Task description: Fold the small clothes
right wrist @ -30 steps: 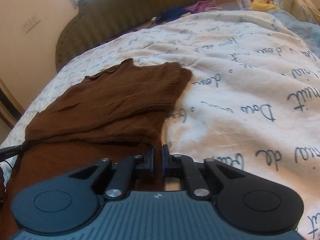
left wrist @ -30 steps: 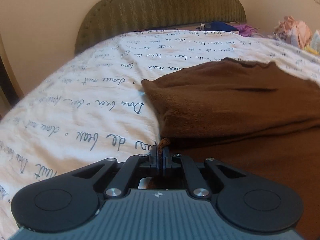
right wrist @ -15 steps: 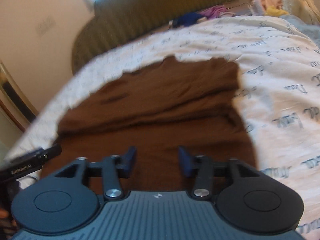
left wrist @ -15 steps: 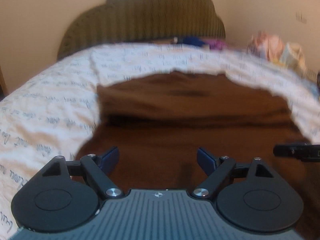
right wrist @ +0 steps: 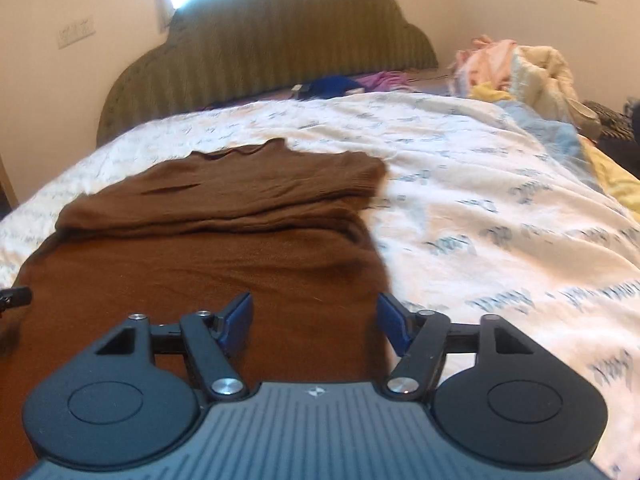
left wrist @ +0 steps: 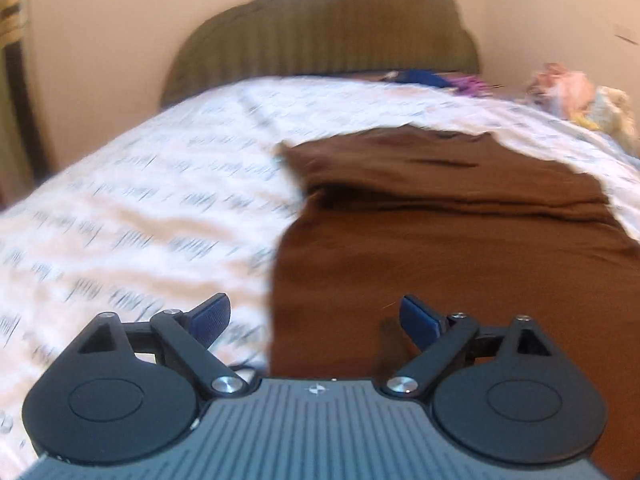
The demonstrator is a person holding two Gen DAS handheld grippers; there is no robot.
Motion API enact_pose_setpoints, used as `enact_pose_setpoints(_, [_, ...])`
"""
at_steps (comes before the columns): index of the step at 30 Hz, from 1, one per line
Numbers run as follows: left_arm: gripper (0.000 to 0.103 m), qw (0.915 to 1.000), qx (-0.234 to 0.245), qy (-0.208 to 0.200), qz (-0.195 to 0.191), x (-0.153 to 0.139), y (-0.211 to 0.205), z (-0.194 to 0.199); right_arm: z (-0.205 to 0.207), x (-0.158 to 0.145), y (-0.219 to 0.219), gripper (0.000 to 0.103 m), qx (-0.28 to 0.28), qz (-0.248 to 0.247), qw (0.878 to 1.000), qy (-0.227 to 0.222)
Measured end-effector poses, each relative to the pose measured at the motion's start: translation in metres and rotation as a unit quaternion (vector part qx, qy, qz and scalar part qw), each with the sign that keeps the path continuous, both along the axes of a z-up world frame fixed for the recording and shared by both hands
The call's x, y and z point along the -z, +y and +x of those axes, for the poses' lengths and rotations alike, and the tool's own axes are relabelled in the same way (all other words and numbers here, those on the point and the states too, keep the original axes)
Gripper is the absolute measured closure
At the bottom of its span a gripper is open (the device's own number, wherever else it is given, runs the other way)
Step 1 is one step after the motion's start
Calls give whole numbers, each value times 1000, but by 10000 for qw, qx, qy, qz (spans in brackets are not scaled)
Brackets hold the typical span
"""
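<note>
A brown knit garment (left wrist: 460, 240) lies flat on the white bedspread, with a folded layer across its far half. It also shows in the right wrist view (right wrist: 208, 248). My left gripper (left wrist: 316, 320) is open and empty, raised over the garment's near left edge. My right gripper (right wrist: 316, 320) is open and empty, raised over the garment's near right edge. The tip of the left gripper (right wrist: 14, 296) shows at the left edge of the right wrist view.
The white bedspread (right wrist: 500, 220) with blue script covers the bed. An olive headboard (right wrist: 260, 52) stands at the far end. Blue and purple clothes (right wrist: 344, 82) lie by it. A pile of pastel clothes (right wrist: 520, 72) sits at the far right.
Both grippers were shut on the garment's near edge one second ago. They have let go, opened wide and lifted back. The garment now lies flat.
</note>
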State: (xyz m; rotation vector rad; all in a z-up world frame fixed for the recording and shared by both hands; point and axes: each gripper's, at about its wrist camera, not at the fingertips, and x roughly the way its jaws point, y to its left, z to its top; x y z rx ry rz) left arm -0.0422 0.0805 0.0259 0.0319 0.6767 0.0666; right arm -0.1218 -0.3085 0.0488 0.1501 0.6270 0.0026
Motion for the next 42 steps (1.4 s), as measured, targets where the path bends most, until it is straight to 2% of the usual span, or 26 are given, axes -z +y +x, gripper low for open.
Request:
enact_pose_setpoints(3, [13,9983,-302,294,-411,9,13,7,10,11,-15,31,247,-5,9981,559])
enact_pose_setpoints(4, [16,9982,-314,289,-430,7,12,8,11,13,-18,30,180,164,9974,673])
enact_pose_setpoints(5, [26,9978,-246,347,-504,6,10,9,11,14,-18,32,36,316,9973,666])
enact_pose_setpoints(6, [35,9975,-148,378,-583,4,7,10,12,14,-16,50,-211,472,9965,652])
enact_pose_setpoints(7, [71,9978,-76,348,-559,1,4,10,12,16,-16,72,-445,617,9949,661])
enact_pose_setpoints(8, [92,9975,19,377,-590,-1,3,8,15,18,-17,94,-528,678,9937,723])
enact_pose_setpoints(9, [93,9968,3,413,-687,-5,6,9,18,18,-21,96,-529,731,9930,764])
enact_pose_setpoints(11, [93,9972,-93,256,-699,-14,9,2,19,15,-32,97,-467,920,9920,732])
enact_pose_setpoints(13, [93,9979,-23,151,-622,-22,11,-2,12,11,-39,97,-322,773,9941,683])
enact_pose_setpoints(17, [91,9983,-11,485,-338,4,5,3,8,21,-54,98,-158,743,9938,806])
enact_pose_setpoints(19, [90,9994,64,280,-183,4,-1,-6,4,22,-50,98,-259,816,9937,721])
enact_pose_setpoints(21, [61,9986,128,244,-450,-4,5,-16,1,17,-54,91,-187,1093,9909,768])
enact_pose_setpoints(22, [27,9976,201,213,-633,-8,11,-23,-4,14,-58,88,-130,1306,9876,865])
enact_pose_setpoints(23, [9,9966,229,195,-765,-10,16,-31,-8,13,-62,78,-100,1483,9845,935])
enact_pose_setpoints(24, [8,9956,243,195,-887,-12,22,-40,-16,11,-65,67,-128,1688,9806,987])
enact_pose_setpoints(26, [20,9911,347,509,-1179,-8,31,-53,-31,11,-71,52,-349,2117,9702,1126])
enact_pose_setpoints(28, [24,9874,345,727,-1365,0,36,-65,-46,12,-72,50,-503,2396,9623,1181])
enact_pose_setpoints(29, [26,9900,377,628,-1207,1,32,-72,-52,13,-68,51,-563,2331,9634,1202])
enact_pose_setpoints(30, [40,9924,400,611,-993,2,28,-75,-56,13,-62,68,-631,2119,9678,1205])
enact_pose_setpoints(31, [70,9957,331,554,-668,2,24,-78,-60,12,-53,84,-700,1694,9760,1172])
enact_pose_setpoints(32, [90,9967,362,508,-516,1,23,-79,-61,13,-44,96,-792,1315,9806,1216])
enact_pose_setpoints(33, [94,9972,329,487,-471,-1,27,-80,-64,14,-41,97,-879,1218,9818,1163])
enact_pose_setpoints(37, [93,9973,310,578,-339,-3,41,-79,-64,23,-59,98,-814,1529,9781,1155])
enact_pose_setpoints(39, [92,9958,325,612,-597,-10,43,-85,-64,24,-59,97,-782,1638,9766,1149])
enact_pose_setpoints(41, [57,9887,480,744,-1209,-15,49,-96,-69,20,-58,95,-692,1826,9731,1218])
enact_pose_setpoints(42, [44,9824,558,799,-1594,-15,54,-103,-72,19,-59,94,-654,2029,9673,1378])
